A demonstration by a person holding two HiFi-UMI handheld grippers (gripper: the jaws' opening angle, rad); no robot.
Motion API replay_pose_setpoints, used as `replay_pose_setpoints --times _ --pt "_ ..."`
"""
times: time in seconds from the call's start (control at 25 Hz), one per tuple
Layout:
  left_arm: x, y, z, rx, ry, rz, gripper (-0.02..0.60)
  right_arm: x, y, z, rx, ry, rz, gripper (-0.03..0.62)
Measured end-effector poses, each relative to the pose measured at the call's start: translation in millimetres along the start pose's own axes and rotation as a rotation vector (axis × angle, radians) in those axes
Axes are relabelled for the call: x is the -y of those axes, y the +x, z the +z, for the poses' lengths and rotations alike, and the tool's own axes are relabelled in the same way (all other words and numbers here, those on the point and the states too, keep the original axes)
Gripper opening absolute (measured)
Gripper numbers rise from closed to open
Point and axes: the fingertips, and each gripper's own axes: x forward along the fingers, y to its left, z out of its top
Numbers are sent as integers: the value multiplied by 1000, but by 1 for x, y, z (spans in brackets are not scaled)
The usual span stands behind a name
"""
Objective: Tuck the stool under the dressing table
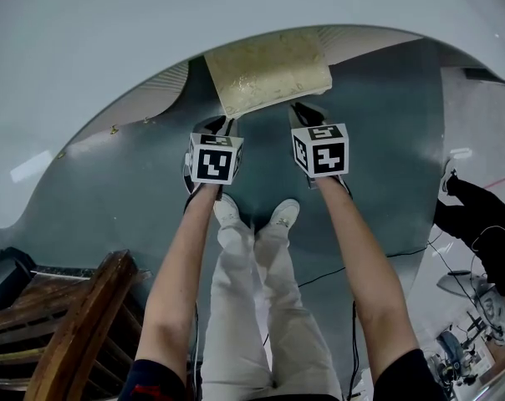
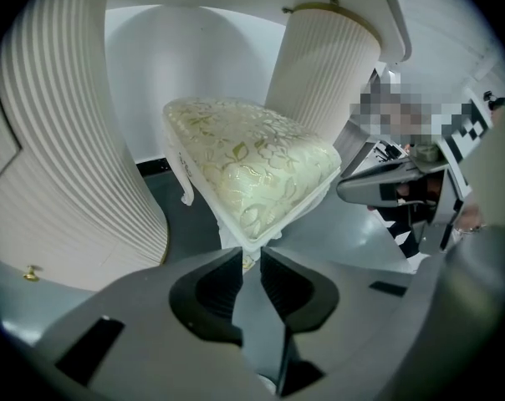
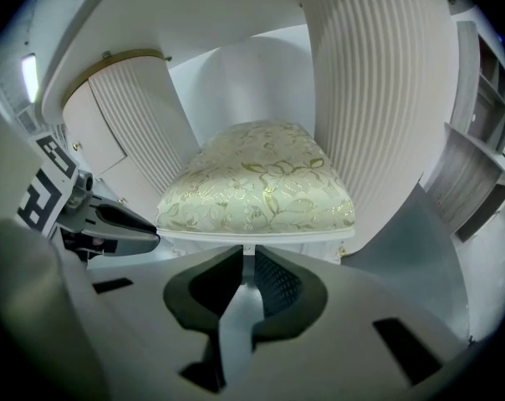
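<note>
— So, where is the stool [image 1: 267, 78] on your screens?

— Top centre of the head view, standing on the grey floor [image 1: 378, 124]; its far end lies under the curved white edge of the dressing table [image 1: 236, 7]; its near end sticks out toward the person's white shoes [image 1: 257, 220]; through both gripper views I see it between the table's two ribbed pedestals [image 3: 378, 98], with the pale floral cushion facing up.

— And the claws?

— I read the left gripper [image 2: 251, 256] as narrow, its pads pinched on the near corner of the stool's white frame; the right gripper [image 3: 246, 256] is narrow too, clamped on the white rim just below the cushion; in the head view both slant down at the stool's near end, the left at its left corner, the right further along, marker cubes toward the camera.

— Anything else on my side of the frame?

— Only a dark wooden chair [image 1: 77, 324] at the lower left of the head view, well apart from the stool.
</note>
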Motion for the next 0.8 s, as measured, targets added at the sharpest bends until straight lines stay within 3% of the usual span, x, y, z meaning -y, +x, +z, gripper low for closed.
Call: replay_pose_setpoints --times 0.4,0.8 --pt "22 -45 10 82 -28 -24 28 -21 -50 4 75 99 46 36" --pt "70 -116 41 190 -72 -81 17 -41 -133 34 144 97 94 18"
